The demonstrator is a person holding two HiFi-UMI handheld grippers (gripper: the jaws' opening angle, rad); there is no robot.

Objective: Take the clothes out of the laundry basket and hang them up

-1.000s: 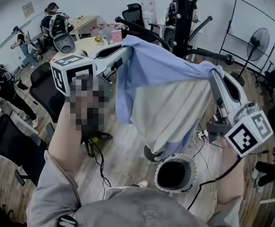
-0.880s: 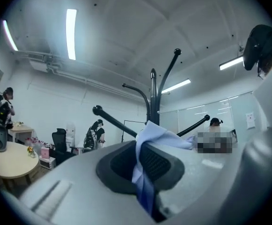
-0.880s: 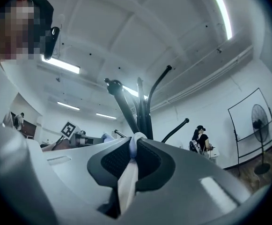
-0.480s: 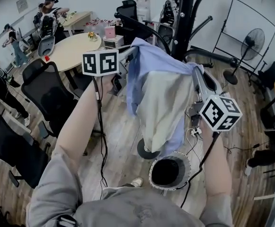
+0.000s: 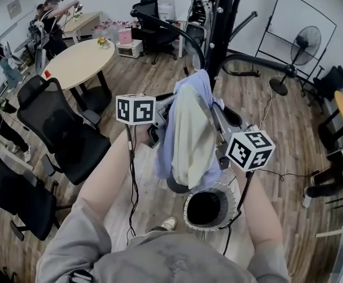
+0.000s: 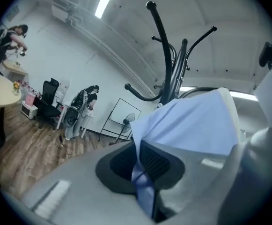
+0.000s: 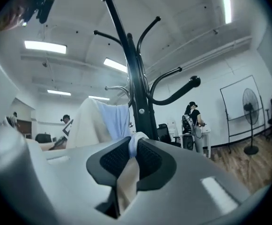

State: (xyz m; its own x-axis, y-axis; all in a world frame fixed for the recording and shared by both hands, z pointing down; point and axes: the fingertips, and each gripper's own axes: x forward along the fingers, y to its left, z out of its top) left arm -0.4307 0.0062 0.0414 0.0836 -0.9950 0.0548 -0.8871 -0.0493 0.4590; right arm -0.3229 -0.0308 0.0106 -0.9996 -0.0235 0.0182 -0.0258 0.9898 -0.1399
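A pale blue shirt [image 5: 186, 135] hangs between the left gripper [image 6: 143, 172] and right gripper [image 7: 131, 161], both clamped on its cloth. It is above the laundry basket [image 5: 187, 212], close to the coat stand [image 5: 218, 34]. It is out of the basket, apparently not yet hooked.

We're in an open office. Wood-plank floor [image 5: 265, 117] underfoot, a round meeting table [image 5: 79, 63] to the left, black swivel chairs [image 5: 62, 131] beside it. A whiteboard [image 5: 292, 13] and pedestal fan [image 5: 306, 40] stand along the far wall, with a black coat stand [image 5: 221, 28] in the middle. People [image 5: 50, 16] work at a desk [image 5: 85, 21] under ceiling strip lights [image 7: 44, 46].
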